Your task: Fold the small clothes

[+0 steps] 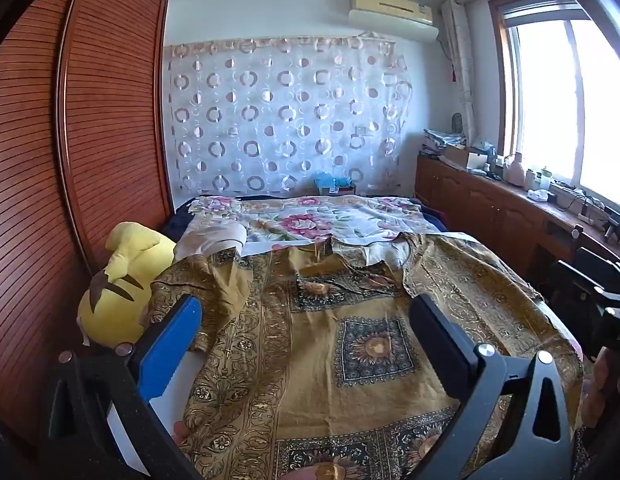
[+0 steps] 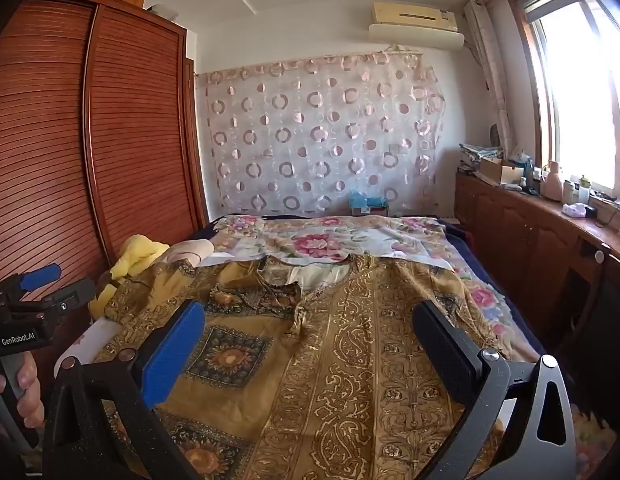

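Note:
A mustard-gold patterned garment [image 1: 350,320] lies spread flat on the bed, neckline toward the far end; it also shows in the right wrist view [image 2: 350,340]. My left gripper [image 1: 306,312] hovers open and empty above the garment's left half, near its left sleeve [image 1: 214,280]. My right gripper [image 2: 310,320] hovers open and empty above the garment's middle. The left gripper's body shows at the left edge of the right wrist view [image 2: 26,308]. The right gripper's body shows at the right edge of the left wrist view [image 1: 606,320].
A floral sheet [image 1: 310,220] covers the bed's far half. A yellow plush toy [image 1: 118,292] lies at the bed's left edge beside a slatted wooden wardrobe [image 1: 70,160]. A low wooden cabinet [image 2: 530,232] with clutter runs under the window at right.

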Available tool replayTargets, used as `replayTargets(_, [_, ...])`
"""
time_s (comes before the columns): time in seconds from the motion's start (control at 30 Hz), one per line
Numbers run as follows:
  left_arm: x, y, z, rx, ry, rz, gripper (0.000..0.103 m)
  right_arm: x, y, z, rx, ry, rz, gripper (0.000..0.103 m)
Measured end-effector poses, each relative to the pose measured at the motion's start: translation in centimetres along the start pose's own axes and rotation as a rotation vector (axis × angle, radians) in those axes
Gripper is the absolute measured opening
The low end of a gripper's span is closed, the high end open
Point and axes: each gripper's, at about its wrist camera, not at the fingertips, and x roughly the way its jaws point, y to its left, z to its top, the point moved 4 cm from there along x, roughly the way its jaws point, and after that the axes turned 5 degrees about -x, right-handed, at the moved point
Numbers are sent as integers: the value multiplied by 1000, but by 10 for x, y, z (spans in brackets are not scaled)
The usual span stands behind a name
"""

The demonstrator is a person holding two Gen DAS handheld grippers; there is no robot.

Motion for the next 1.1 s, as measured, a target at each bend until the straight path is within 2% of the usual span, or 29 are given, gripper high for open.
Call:
replayTargets(0.27, [-6,-2,-2,15,-11,26,103,-2,2,1,2,-3,0,103])
replayTargets(0.3, [-3,-7,-4,15,10,-7,103,-2,2,1,7,-4,1,103])
replayTargets(0.5, [-3,-16,-7,3,16,-12,103,1,0,2,16,-2,8,103])
replayTargets(0.57, [-4,-6,-5,8,7,-12,103,0,-1,0,21,-4,9,103])
replayTargets(1.1, [-4,-5,-1,3,2,-18,103,1,-1,0,17,-5,8,103])
